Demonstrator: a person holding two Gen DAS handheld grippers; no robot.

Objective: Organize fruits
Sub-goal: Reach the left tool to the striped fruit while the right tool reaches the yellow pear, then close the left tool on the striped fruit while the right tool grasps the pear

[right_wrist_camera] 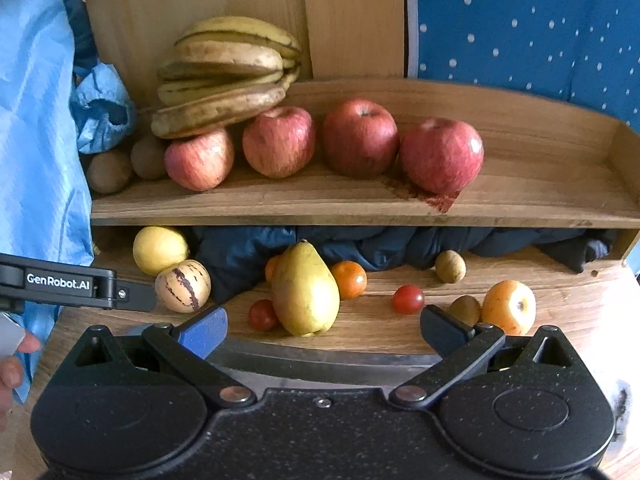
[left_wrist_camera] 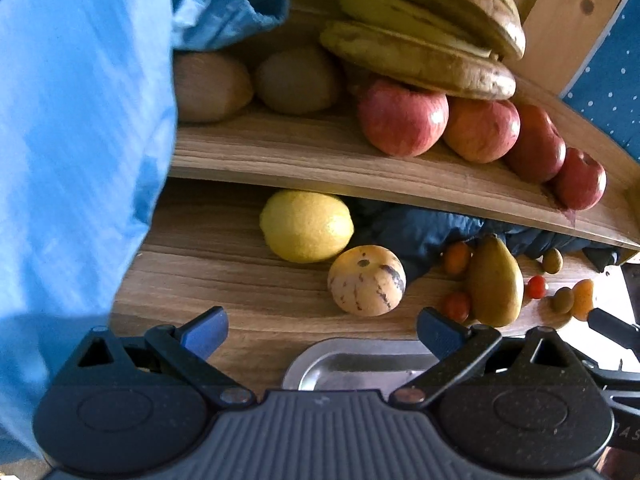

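Fruits occupy two levels. Upper shelf [right_wrist_camera: 360,204], left to right: two kiwis [right_wrist_camera: 109,171], bananas [right_wrist_camera: 224,80] atop four apples [right_wrist_camera: 360,138], apparently sorted. Lower surface, left to right, unsorted: lemon [right_wrist_camera: 160,249], striped melon [right_wrist_camera: 183,286], pear [right_wrist_camera: 305,290], cherry tomatoes [right_wrist_camera: 408,299], orange fruit [right_wrist_camera: 509,306]. Metal tray [left_wrist_camera: 360,364] holds nothing visible. Left gripper [left_wrist_camera: 322,330] and right gripper [right_wrist_camera: 323,330]: both released, jaws spread, grasping nothing.
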